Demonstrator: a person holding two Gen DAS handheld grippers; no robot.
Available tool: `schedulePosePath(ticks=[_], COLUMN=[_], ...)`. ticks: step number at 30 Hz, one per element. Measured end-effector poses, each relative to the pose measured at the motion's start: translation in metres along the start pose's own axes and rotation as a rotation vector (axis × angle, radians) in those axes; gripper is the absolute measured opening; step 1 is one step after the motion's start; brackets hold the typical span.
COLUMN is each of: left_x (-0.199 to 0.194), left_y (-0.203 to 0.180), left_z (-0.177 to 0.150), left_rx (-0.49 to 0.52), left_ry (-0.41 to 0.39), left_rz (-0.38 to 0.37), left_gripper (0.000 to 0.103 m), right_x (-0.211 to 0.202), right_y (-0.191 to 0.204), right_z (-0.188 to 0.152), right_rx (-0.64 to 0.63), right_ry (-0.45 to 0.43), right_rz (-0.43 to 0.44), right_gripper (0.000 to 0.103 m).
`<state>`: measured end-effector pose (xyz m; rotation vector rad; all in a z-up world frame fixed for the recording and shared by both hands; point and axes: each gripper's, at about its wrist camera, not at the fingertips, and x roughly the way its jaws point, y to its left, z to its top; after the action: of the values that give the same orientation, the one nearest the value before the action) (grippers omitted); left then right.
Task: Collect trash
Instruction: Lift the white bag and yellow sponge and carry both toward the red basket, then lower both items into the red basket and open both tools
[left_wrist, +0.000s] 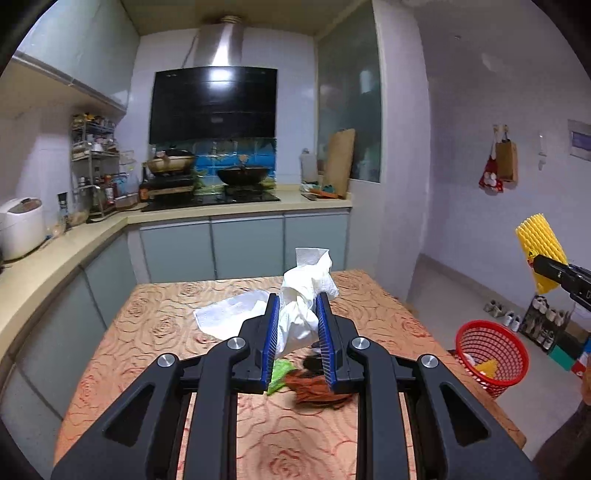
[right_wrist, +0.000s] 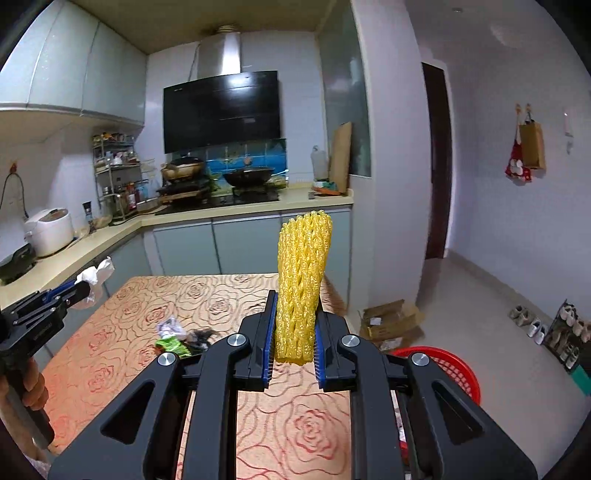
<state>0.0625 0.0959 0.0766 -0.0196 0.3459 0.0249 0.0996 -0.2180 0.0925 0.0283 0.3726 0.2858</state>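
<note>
My left gripper (left_wrist: 297, 306) is shut on a crumpled white tissue (left_wrist: 304, 295), held above a table (left_wrist: 166, 332) with an orange rose-patterned cloth. A second white tissue (left_wrist: 229, 314) lies flat on the cloth behind it. A green wrapper (left_wrist: 279, 373) and a dark brown scrap (left_wrist: 314, 391) lie under the jaws. My right gripper (right_wrist: 295, 306) is shut on an upright yellow foam fruit net (right_wrist: 303, 284); the net (left_wrist: 541, 251) also shows at the right edge of the left wrist view. The red mesh bin (left_wrist: 491, 354) stands on the floor right of the table, holding a yellow piece.
A kitchen counter (left_wrist: 240, 210) with stove, pans and a rice cooker (left_wrist: 20, 229) runs along the back and left. A cardboard box (right_wrist: 391, 321) lies on the floor by the wall corner. Shoes and a rack (right_wrist: 561, 332) line the right wall. A hand (right_wrist: 33, 387) grips the left tool.
</note>
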Motion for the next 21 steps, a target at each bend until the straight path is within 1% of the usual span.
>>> schedulePosePath(ticks=[6, 12, 21], left_x=[0.008, 0.022, 0.043], left_y=[-0.035, -0.075, -0.138], left_z=[0.006, 0.010, 0.007], left_rx=[0.012, 0.023, 0.069], left_ry=[0.001, 0.022, 0.064], left_rz=[-0.089, -0.189, -0.312], left_gripper=[0.020, 0.020, 0.020], right_x=[-0.006, -0.011, -0.010], right_y=[-0.032, -0.054, -0.092], right_z=[-0.005, -0.009, -0.021], right_rx=[0.045, 0.074, 0.126], right_ry=[-0.002, -0.005, 0.015], right_rz=[-0.050, -0.094, -0.170], right_gripper=[0.017, 0.017, 0.017])
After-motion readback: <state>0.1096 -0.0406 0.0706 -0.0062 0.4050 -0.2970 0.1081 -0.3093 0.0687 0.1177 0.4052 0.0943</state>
